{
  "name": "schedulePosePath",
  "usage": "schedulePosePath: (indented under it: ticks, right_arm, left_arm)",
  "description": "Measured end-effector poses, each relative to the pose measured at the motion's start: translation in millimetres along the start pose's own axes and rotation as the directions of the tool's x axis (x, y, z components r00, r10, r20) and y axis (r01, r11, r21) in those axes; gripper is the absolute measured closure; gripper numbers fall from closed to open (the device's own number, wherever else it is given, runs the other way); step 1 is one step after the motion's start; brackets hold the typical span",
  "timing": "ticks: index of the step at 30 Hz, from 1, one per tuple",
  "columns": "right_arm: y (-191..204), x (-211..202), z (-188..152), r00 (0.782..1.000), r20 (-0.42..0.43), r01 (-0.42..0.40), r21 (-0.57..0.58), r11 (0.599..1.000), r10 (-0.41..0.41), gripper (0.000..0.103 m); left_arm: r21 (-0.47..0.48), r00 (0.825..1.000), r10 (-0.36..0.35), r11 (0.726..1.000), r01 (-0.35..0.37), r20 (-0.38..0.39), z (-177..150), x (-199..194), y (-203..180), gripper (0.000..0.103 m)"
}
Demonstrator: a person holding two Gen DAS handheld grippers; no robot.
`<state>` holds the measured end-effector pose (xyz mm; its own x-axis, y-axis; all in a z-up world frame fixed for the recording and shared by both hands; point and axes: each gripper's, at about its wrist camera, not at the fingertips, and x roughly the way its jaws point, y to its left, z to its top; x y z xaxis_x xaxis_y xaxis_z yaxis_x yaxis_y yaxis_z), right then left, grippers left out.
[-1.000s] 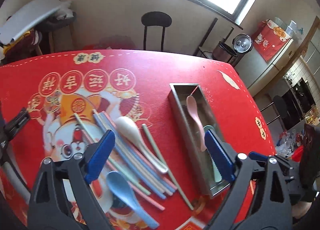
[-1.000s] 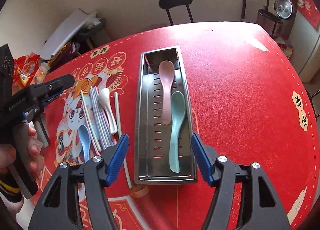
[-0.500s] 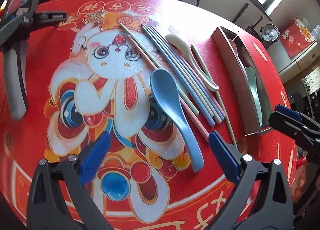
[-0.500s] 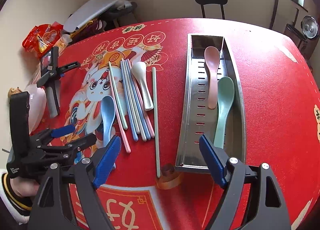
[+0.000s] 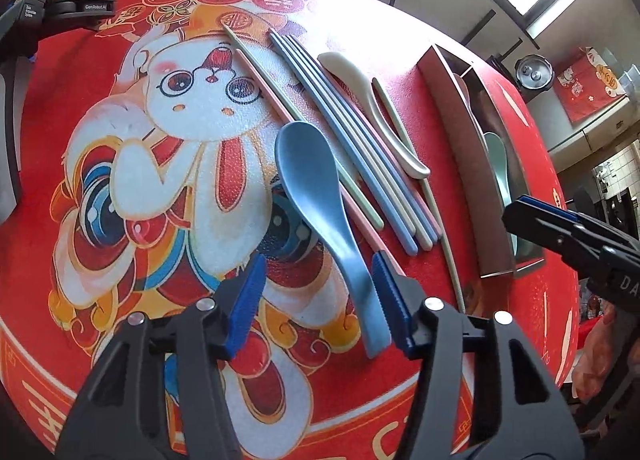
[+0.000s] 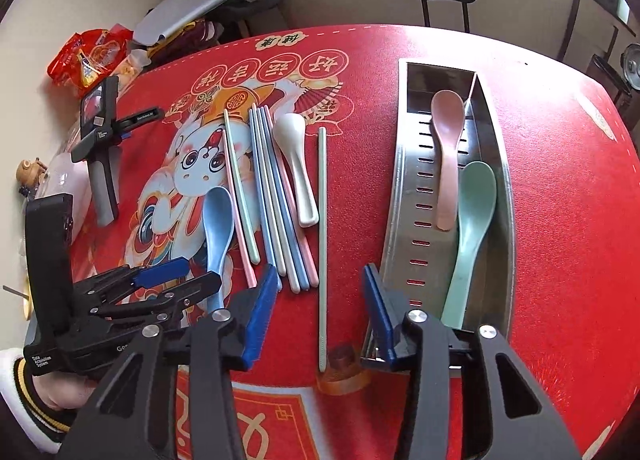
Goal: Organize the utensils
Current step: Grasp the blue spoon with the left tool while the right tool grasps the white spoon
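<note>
Blue spoon (image 5: 316, 195) lies on the red cloth (image 5: 120, 59) with its long handle running back toward the left gripper (image 5: 316, 292) — the handle's end sits between the closing jaws, hard by the right pad, not yet pinched. The right gripper (image 6: 320, 308), also closing and empty, straddles a lone green chopstick (image 6: 322, 244) beside the steel tray (image 6: 404, 195) — the left is nearer the spoon.

Bare table (image 6: 560, 187) lies open at three o'clock of the steel tray (image 6: 404, 187), and a clear lane runs between tray and the lone green chopstick (image 6: 322, 219). At nine o'clock the packed chopsticks (image 6: 276, 195), spoons and a spare clamp (image 6: 100, 163) crowd the way.
</note>
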<state>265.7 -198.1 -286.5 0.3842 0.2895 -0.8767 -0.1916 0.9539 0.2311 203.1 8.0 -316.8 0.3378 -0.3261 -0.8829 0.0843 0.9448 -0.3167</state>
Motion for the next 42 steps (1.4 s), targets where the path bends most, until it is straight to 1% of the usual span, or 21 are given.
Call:
schedulePosePath:
  ticks: [1,2,4,7,8,10,14,17,23,26,27,29,32,33,37,38,40,42]
  right_arm:
    - [1,4,3,1.000,-0.006,-0.005,-0.005,1.000,0.005,0.071]
    - [2,8,7,1.000,-0.010,-0.008,-0.010,1.000,0.008,0.073]
    - [4,16,15,1.000,-0.020,-0.015,-0.020,1.000,0.015,0.079]
    - [8,31,33,0.999,-0.037,-0.030,-0.028,0.999,0.029,0.083]
    - [9,37,39,0.999,-0.044,-0.028,-0.035,0.999,0.027,0.084]
    - [13,48,53,0.998,-0.054,-0.024,-0.045,0.999,0.022,0.085]
    - [18,72,75,0.996,-0.086,-0.019,-0.043,0.999,0.015,0.085]
    - [21,87,86,0.994,-0.107,-0.006,-0.056,0.998,0.000,0.085]
    - [21,109,99,0.990,-0.143,0.009,-0.060,0.998,-0.018,0.085]
    - [23,113,104,0.991,-0.136,0.010,-0.067,0.998,-0.019,0.085]
    - [23,114,105,0.990,-0.137,0.009,-0.068,0.998,-0.018,0.085]
    - [24,116,108,0.991,-0.137,0.007,-0.067,0.998,-0.016,0.085]
    - [24,117,110,0.992,-0.125,0.001,-0.056,0.998,-0.008,0.083]
    - [24,118,111,0.993,-0.121,-0.003,-0.055,0.999,-0.004,0.082]
    - [25,118,111,0.994,-0.107,-0.005,-0.065,0.998,-0.002,0.081]
    - [25,118,110,0.994,-0.107,-0.007,-0.068,0.998,0.000,0.081]
    - [24,116,108,0.994,-0.111,-0.007,-0.080,0.997,-0.002,0.085]
    - [25,113,104,0.993,-0.120,-0.005,-0.095,0.995,-0.007,0.086]
  left_arm:
    - [0.001,1.000,-0.005,1.000,0.005,-0.002,0,1,-1,0.055]
    - [0.002,1.000,-0.010,1.000,0.010,-0.006,0,1,-2,0.056]
    - [0.006,1.000,-0.022,1.000,0.022,-0.011,1,3,-4,0.060]
    - [0.016,1.000,-0.015,1.000,0.016,-0.008,2,5,-9,0.063]
    - [0.017,1.000,-0.014,1.000,0.014,-0.008,3,6,-9,0.064]
    - [0.016,1.000,-0.009,1.000,0.009,-0.011,8,10,-10,0.075]
    - [0.019,1.000,-0.003,1.000,0.003,0.001,18,13,-6,0.078]
    - [0.004,1.000,0.005,1.000,-0.005,0.011,25,14,3,0.083]
    - [-0.018,0.999,0.035,0.999,-0.035,0.037,41,11,28,0.085]
    - [-0.036,0.997,0.064,0.997,-0.062,0.046,48,8,42,0.090]
    - [-0.043,0.997,0.064,0.997,-0.062,0.047,49,8,47,0.092]
    - [-0.045,0.997,0.059,0.997,-0.057,0.048,51,7,54,0.092]
    - [-0.020,0.997,0.058,0.998,-0.057,0.050,48,5,54,0.092]
    - [-0.014,0.997,0.059,0.998,-0.058,0.053,45,5,53,0.092]
    - [-0.030,0.997,0.045,0.999,-0.043,0.060,36,0,57,0.092]
    - [-0.030,0.997,0.045,0.999,-0.043,0.061,34,0,57,0.092]
    - [-0.027,0.997,0.042,0.999,-0.040,0.063,33,-1,57,0.092]
    - [-0.031,0.997,0.039,0.999,-0.037,0.063,32,-2,58,0.092]
